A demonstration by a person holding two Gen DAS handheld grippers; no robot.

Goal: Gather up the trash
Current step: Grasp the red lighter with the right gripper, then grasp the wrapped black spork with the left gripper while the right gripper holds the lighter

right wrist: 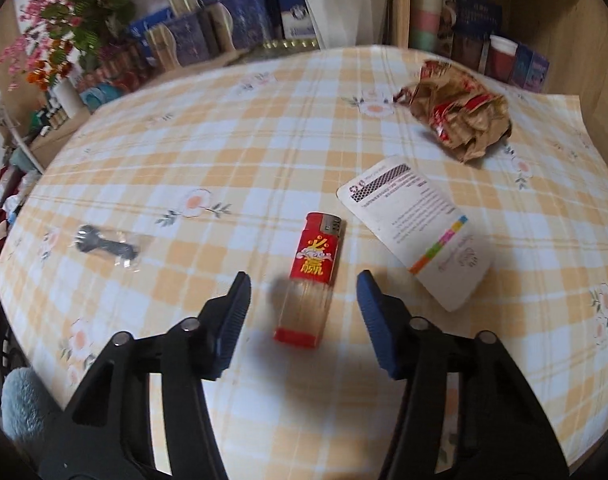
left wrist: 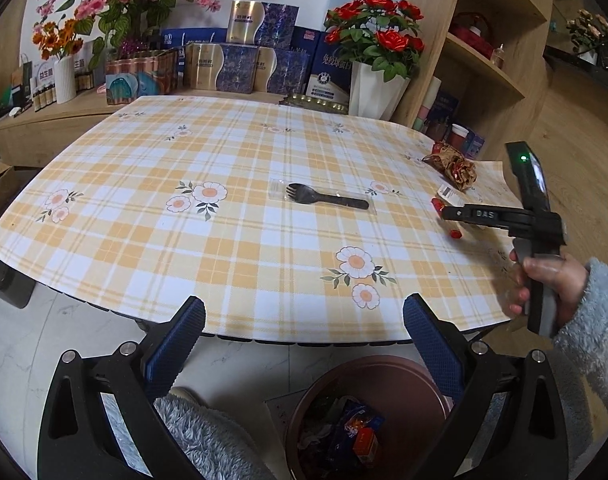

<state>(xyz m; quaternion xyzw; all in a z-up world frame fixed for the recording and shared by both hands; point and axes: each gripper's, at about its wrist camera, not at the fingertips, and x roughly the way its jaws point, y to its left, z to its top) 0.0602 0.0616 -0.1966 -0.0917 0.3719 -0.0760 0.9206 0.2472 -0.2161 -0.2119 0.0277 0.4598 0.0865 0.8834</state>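
Worktop (right wrist: 264,128): glossy yellow-and-white plaid cover, printed daisies.

Red lighter (right wrist: 310,280): rectangular plastic body, clear lower half, metal cap; flat on worktop at 12 o'clock of right tongs (right wrist: 304,292), lower end between the ribbed blue pads, no contact visible. Right tongs part-way open, holding nothing.

White printed card (right wrist: 418,232) at 2 o'clock of lighter, just beside. Crumpled brown-and-red wrapper (right wrist: 460,116) further off at 1 o'clock.

Black plastic fork (left wrist: 324,198), sealed in clear film, at 12 o'clock of left tongs (left wrist: 304,320). Left tongs wide, empty, above round brown bin (left wrist: 368,376) of rubbish.
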